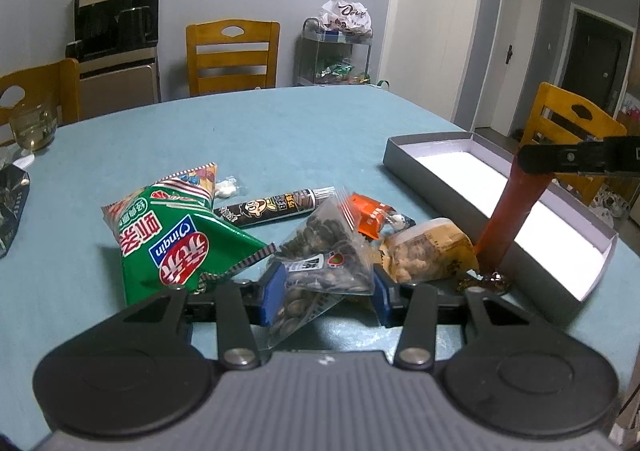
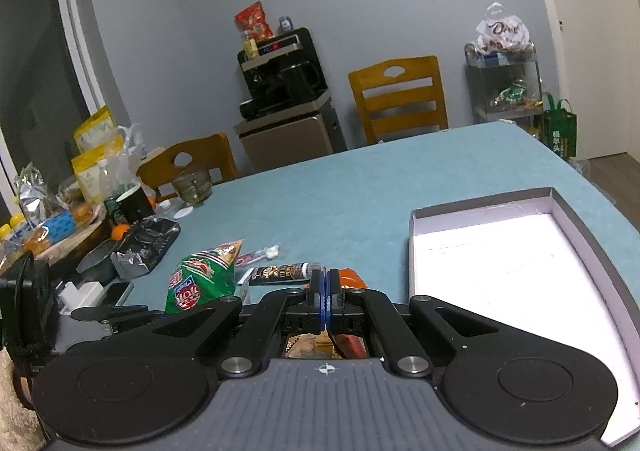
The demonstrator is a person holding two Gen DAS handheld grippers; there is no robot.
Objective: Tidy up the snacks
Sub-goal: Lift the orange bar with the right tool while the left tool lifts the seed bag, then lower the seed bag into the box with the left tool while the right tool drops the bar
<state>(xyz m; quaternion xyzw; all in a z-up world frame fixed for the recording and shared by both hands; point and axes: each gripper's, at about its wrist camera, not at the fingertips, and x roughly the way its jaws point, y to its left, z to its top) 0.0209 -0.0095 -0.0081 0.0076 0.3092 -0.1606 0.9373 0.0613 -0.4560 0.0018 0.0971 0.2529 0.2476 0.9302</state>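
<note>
A pile of snacks lies on the teal table [image 1: 280, 139]: a green chip bag [image 1: 176, 235], a black stick pack [image 1: 276, 205], a clear bag of seeds [image 1: 324, 255], an orange packet [image 1: 370, 217] and a yellow nut bag [image 1: 430, 249]. My left gripper [image 1: 326, 291] is open, its blue pads on either side of the seed bag. My right gripper [image 2: 326, 299] is shut on a long red sausage stick [image 1: 508, 211], which hangs down beside the grey box [image 1: 432, 187]. The box also shows empty in the right wrist view [image 2: 520, 251].
Wooden chairs [image 1: 232, 55] stand around the table. A glass cup [image 1: 34, 123] and a dark tray [image 1: 12, 203] sit at the left edge. Bottles, bags and a cup [image 2: 80, 191] crowd the table's left end. A shelf cart [image 1: 336, 51] stands by the wall.
</note>
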